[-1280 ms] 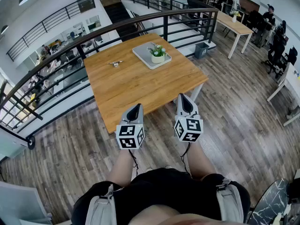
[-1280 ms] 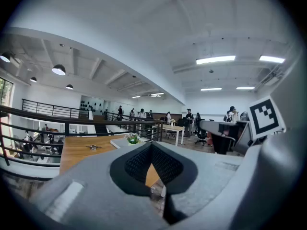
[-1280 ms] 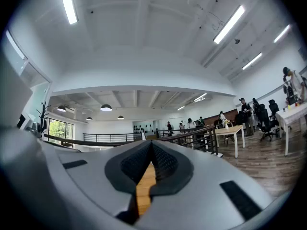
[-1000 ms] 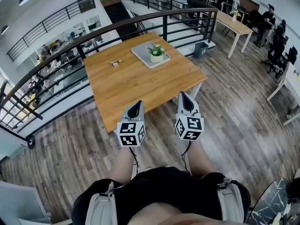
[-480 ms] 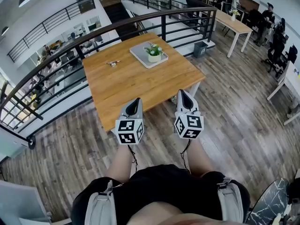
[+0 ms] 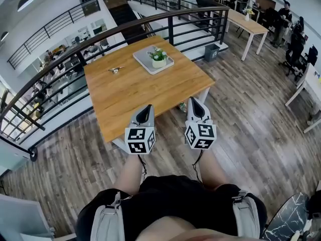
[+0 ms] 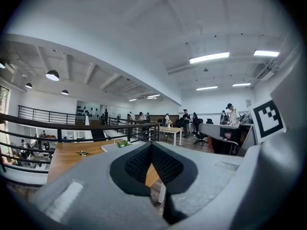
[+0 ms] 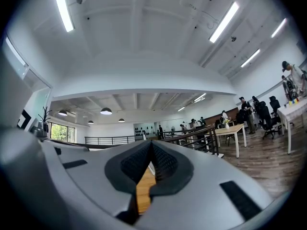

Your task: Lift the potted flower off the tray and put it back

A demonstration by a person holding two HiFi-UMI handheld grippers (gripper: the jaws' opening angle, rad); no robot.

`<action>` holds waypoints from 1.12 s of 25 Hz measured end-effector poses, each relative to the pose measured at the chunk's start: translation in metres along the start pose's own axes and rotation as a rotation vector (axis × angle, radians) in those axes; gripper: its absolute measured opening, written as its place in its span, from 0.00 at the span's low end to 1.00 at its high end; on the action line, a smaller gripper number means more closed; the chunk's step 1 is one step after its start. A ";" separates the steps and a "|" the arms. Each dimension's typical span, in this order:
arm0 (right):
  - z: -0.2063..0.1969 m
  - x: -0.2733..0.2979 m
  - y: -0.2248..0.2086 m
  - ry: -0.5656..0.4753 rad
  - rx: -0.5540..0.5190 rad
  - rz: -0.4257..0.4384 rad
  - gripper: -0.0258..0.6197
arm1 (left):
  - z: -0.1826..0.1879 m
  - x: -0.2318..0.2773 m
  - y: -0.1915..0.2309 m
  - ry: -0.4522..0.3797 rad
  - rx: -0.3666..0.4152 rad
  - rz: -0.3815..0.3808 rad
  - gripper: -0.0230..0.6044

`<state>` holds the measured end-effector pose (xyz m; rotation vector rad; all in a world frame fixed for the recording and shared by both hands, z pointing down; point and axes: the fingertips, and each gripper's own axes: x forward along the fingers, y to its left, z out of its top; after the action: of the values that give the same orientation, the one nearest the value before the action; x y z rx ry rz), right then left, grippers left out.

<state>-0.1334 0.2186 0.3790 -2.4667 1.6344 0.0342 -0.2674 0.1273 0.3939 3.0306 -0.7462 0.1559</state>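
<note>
A small potted flower (image 6: 158,56) with white blooms stands on a grey tray (image 6: 145,63) at the far side of a wooden table (image 6: 140,92). Both grippers are held side by side at the table's near edge, far short of the tray. My left gripper (image 6: 146,107) is shut with nothing in it, and so is my right gripper (image 6: 192,101). In the left gripper view the closed left gripper (image 7: 151,145) points toward the flower (image 7: 123,143) and tray (image 7: 111,147) in the distance. In the right gripper view the shut right gripper (image 8: 152,143) hides most of the table.
A black railing (image 6: 170,21) runs behind and left of the table, with a drop beyond it. A small metal object (image 6: 115,70) lies on the table's left part. A bin (image 6: 211,52), another table (image 6: 246,21) and several people stand at the back right.
Table, tray and flower have shifted left and slightly down in the head view. Both grippers now reach a little over the table's near edge. Their jaws stay shut.
</note>
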 end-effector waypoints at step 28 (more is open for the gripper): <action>-0.051 0.216 -0.100 0.006 -0.034 -0.017 0.04 | -0.002 0.245 0.070 -0.023 0.022 -0.038 0.06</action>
<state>0.0393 0.0510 0.4168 -2.5083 1.6279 0.0526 -0.0840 -0.0474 0.4204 3.0702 -0.6920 0.1298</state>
